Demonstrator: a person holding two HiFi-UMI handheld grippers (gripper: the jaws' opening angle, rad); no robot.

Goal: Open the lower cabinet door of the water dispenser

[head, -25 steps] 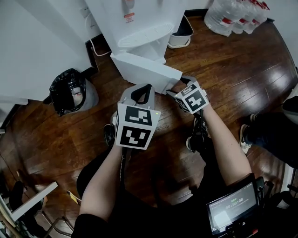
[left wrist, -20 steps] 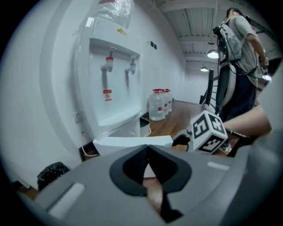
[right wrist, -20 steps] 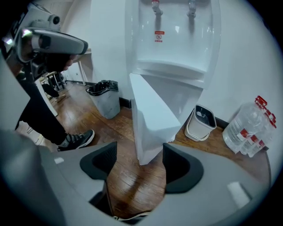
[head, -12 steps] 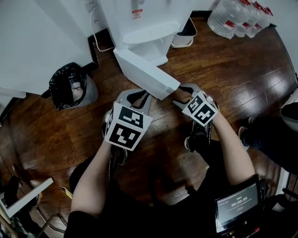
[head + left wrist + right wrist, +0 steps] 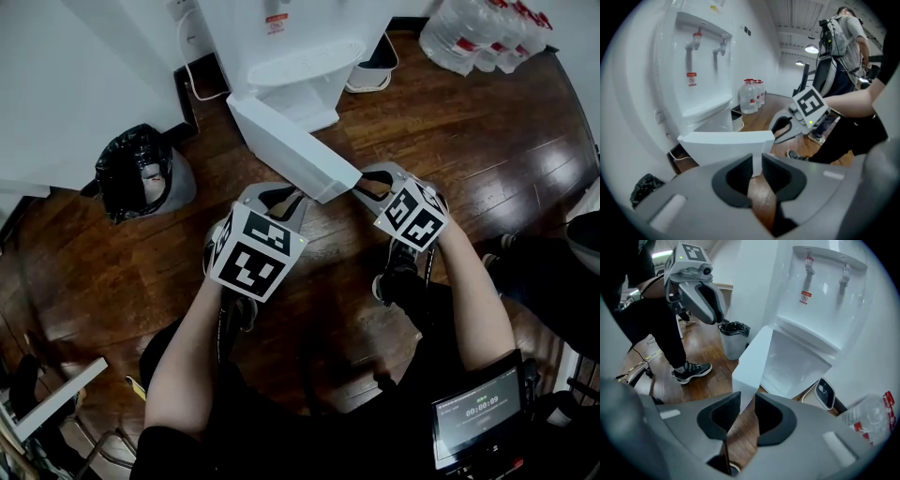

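Note:
The white water dispenser [image 5: 300, 37] stands at the wall. Its lower cabinet door [image 5: 291, 145] is swung out towards me. My left gripper [image 5: 278, 197] sits at the door's near face by its free end. Its jaws are opening, and the door's edge [image 5: 726, 147] shows in the narrow gap of the left gripper [image 5: 757, 164]. My right gripper [image 5: 370, 183] is at the door's free end. Its jaws are closing around the door's corner [image 5: 752, 366], and a gap still shows beside it in the right gripper [image 5: 747, 408]. Each gripper sees the other.
A bin with a black bag [image 5: 136, 178] stands left of the dispenser. A small white bin [image 5: 370, 66] and a pack of water bottles [image 5: 478, 33] are at the back right. Another person's legs [image 5: 553, 272] are at the right. The floor is dark wood.
The door's free end has swung a little further out. The right gripper has rolled and shifted right to the door's end. The left gripper has sunk slightly.

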